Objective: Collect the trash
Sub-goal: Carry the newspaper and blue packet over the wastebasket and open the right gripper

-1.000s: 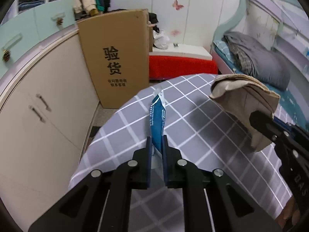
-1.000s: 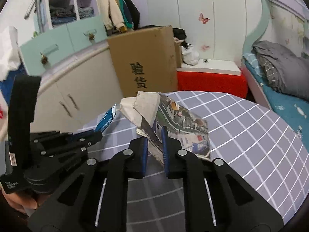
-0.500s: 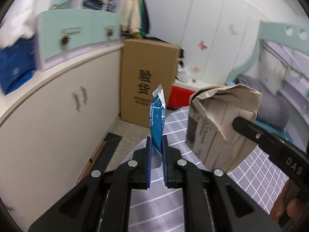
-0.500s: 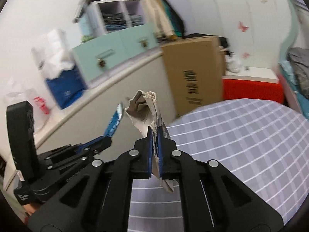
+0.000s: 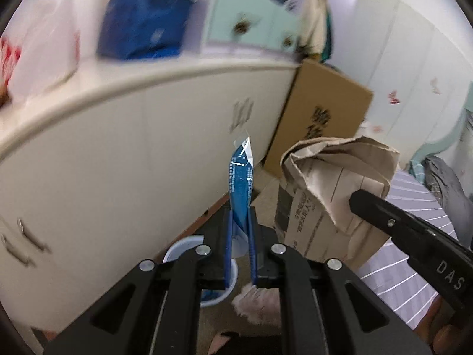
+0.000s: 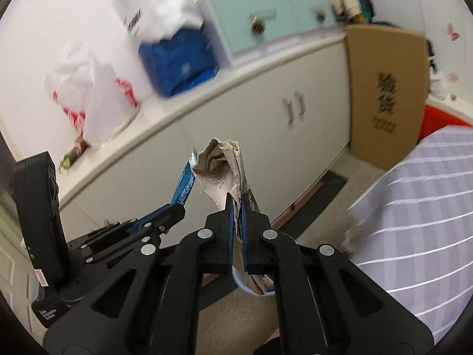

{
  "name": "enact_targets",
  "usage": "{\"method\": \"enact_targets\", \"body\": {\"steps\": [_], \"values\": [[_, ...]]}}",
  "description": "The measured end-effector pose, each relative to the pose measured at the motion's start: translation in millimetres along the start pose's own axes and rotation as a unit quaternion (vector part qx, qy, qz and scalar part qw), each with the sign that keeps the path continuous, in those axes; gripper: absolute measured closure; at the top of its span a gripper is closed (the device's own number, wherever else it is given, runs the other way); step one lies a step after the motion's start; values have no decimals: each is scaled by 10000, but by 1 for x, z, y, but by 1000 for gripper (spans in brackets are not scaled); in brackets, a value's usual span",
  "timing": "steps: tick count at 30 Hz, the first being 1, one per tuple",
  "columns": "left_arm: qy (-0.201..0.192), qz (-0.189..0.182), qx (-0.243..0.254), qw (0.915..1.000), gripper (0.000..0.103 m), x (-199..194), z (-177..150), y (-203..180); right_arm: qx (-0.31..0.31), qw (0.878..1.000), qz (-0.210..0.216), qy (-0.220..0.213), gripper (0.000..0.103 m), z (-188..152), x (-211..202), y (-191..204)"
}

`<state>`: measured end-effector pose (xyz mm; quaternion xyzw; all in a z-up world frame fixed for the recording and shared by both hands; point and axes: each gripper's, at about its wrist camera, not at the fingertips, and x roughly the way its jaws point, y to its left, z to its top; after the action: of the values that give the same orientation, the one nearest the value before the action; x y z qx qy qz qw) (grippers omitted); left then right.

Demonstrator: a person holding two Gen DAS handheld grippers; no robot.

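My left gripper [image 5: 240, 222] is shut on a blue foil wrapper [image 5: 241, 183] that stands upright between the fingers. My right gripper [image 6: 237, 207] is shut on a crumpled brown paper bag [image 6: 224, 171]; the bag also shows in the left wrist view [image 5: 328, 183], right of the wrapper. Both grippers are held off the table, over the floor beside the cabinet. A white-blue trash bin [image 5: 189, 245] stands on the floor below my left gripper, mostly hidden by its fingers. In the right wrist view the left gripper [image 6: 165, 216] and wrapper [image 6: 184, 186] are just left of the bag.
A long cream cabinet [image 5: 118, 153] runs along the left, with plastic bags [image 6: 97, 94] and a blue bag [image 6: 180, 59] on top. A tall cardboard box [image 6: 387, 94] leans on it. The grey checked table [image 6: 419, 213] lies to the right.
Both grippers have swung left, off the table and toward the cabinet, still holding wrapper and paper bag. The bin on the floor has come into view under the left gripper.
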<state>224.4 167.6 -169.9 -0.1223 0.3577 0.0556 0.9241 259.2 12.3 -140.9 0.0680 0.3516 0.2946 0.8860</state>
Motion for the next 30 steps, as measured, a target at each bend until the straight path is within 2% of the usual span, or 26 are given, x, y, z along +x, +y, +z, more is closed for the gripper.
{"method": "enact_targets", "body": {"steps": [3, 6, 10, 15, 20, 21, 24, 26, 30], "values": [[265, 346, -168, 9989, 94, 25, -18, 30, 33, 9993, 40, 361, 98, -18, 38, 8], [630, 419, -444, 9961, 94, 52, -35, 57, 99, 9975, -12, 700, 98, -37, 73, 9], [920, 563, -607, 9923, 94, 81, -48, 78, 158, 9943, -114, 1051, 98, -58, 112, 7], [1118, 673, -776, 9884, 94, 108, -54, 99, -32, 9935, -179, 1128, 98, -65, 146, 11], [1247, 764, -817, 9859, 94, 127, -54, 109, 26, 9931, 40, 1172, 94, -67, 182, 1], [1266, 781, -826, 9854, 94, 131, -54, 111, 28, 9930, 5, 1178, 88, -68, 185, -1], [1370, 738, -847, 9842, 94, 139, -57, 114, 150, 9927, -183, 1184, 46, -73, 193, -12], [1415, 719, -838, 9838, 94, 146, -59, 112, 145, 9937, -193, 1095, 46, -78, 191, -17], [1537, 624, -804, 9829, 94, 155, -65, 107, 172, 9924, -297, 1183, 46, -84, 189, -21]]}}
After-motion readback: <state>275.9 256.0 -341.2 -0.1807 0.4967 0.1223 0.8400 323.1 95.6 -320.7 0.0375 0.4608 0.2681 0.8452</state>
